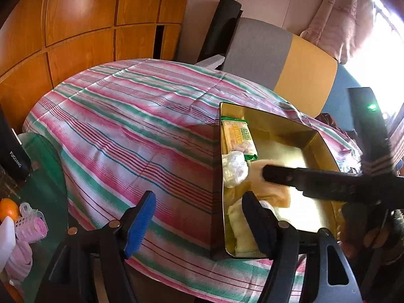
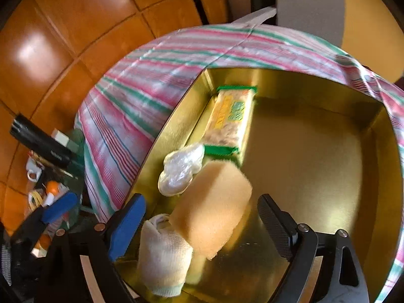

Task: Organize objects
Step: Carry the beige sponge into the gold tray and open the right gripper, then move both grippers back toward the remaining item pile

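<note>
Gold tin: sponge lies loose between the released right hand-held gripper; left hand-held gripper also released, empty.

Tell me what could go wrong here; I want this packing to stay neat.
1. The sponge sits tilted between the open right tool's fingers, leaning on the cloth roll; it may tip.
2. Everything crowds one wall of the tin, so the bag and snack pack could get knocked.
</note>
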Demonstrator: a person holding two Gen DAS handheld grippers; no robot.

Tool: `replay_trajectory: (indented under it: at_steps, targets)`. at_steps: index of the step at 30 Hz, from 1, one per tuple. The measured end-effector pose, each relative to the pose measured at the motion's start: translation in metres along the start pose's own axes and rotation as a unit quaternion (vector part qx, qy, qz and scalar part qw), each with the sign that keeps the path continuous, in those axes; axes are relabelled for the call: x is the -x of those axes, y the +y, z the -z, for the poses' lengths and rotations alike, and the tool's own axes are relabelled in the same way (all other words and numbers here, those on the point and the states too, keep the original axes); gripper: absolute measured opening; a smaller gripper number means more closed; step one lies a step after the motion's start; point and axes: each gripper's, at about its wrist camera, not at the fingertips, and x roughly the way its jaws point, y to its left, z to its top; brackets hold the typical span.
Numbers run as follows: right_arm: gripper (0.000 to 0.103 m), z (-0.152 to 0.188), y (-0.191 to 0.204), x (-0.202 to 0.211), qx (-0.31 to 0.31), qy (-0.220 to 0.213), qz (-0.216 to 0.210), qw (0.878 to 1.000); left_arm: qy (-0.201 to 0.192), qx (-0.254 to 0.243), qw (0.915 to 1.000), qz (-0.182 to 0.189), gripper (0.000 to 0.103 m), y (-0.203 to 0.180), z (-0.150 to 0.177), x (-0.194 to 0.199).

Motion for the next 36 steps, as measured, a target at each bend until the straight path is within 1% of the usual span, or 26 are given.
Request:
replay_trajectory:
  at_steps: [7,11,15,18,22,27,30,31,34,36]
  targets:
    - [0.099,0.007,-0.022,0.042,-0.028,-0.043,0.009,0.999,-0.003,-0.016,0.9999,0.002,0.072,-0.012,0.000,0.004]
    - [0.101,0.016,-0.037,0.066,-0.043,-0.065,0.018,0.997,-0.001,-0.029,0.9995,0.012,0.072,-0.024,0.001,0.006]
    - [0.102,0.029,-0.059,0.096,-0.069,-0.092,0.029,0.993,-0.005,-0.047,0.9987,0.021,0.072,-0.041,-0.001,0.010]
    - [0.103,0.041,-0.084,0.124,-0.088,-0.118,0.048,0.988,-0.004,-0.067,0.9972,0.033,0.072,-0.058,-0.003,0.011]
    - [0.103,0.061,-0.121,0.158,-0.114,-0.138,0.082,0.980,-0.001,-0.093,0.9944,0.050,0.072,-0.083,-0.002,0.013]
    - [0.103,0.094,-0.181,0.201,-0.156,-0.152,0.145,0.965,0.003,-0.133,0.9880,0.078,0.072,-0.121,-0.002,0.015]
    - [0.103,0.118,-0.224,0.226,-0.186,-0.152,0.191,0.952,0.002,-0.165,0.9815,0.097,0.072,-0.151,-0.004,0.017]
    - [0.103,0.125,-0.238,0.235,-0.199,-0.153,0.203,0.946,0.001,-0.173,0.9798,0.101,0.072,-0.159,-0.003,0.018]
    - [0.103,0.150,-0.283,0.261,-0.242,-0.163,0.247,0.924,0.004,-0.197,0.9731,0.119,0.071,-0.192,-0.002,0.017]
    - [0.103,0.167,-0.310,0.276,-0.271,-0.174,0.273,0.907,0.007,-0.215,0.9679,0.131,0.071,-0.213,0.003,0.017]
